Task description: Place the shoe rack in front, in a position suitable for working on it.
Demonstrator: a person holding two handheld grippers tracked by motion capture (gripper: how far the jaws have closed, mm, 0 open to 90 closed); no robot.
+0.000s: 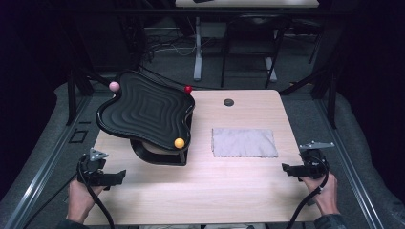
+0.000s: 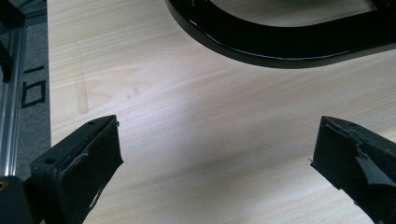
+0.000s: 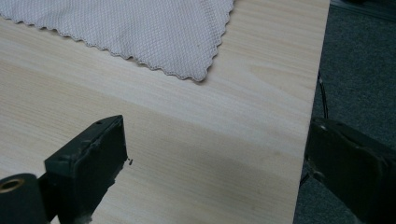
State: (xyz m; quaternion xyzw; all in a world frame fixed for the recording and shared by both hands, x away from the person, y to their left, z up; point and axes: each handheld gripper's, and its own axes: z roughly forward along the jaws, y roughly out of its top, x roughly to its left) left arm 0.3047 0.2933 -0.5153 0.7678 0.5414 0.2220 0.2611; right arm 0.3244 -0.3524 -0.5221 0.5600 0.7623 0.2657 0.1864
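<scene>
Both grippers sat low at the near table (image 1: 200,191) edge, left gripper (image 1: 117,177) and right gripper (image 1: 286,168) each with jaws wide apart, nothing between them. Grey cloth (image 1: 244,142) lay flat near the right one; wavy black tray (image 1: 145,109) stood by the left.

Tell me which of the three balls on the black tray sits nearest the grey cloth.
The orange ball, at the tray's near edge beside the cloth. The pink ball and red ball sit at the far edge.
</scene>
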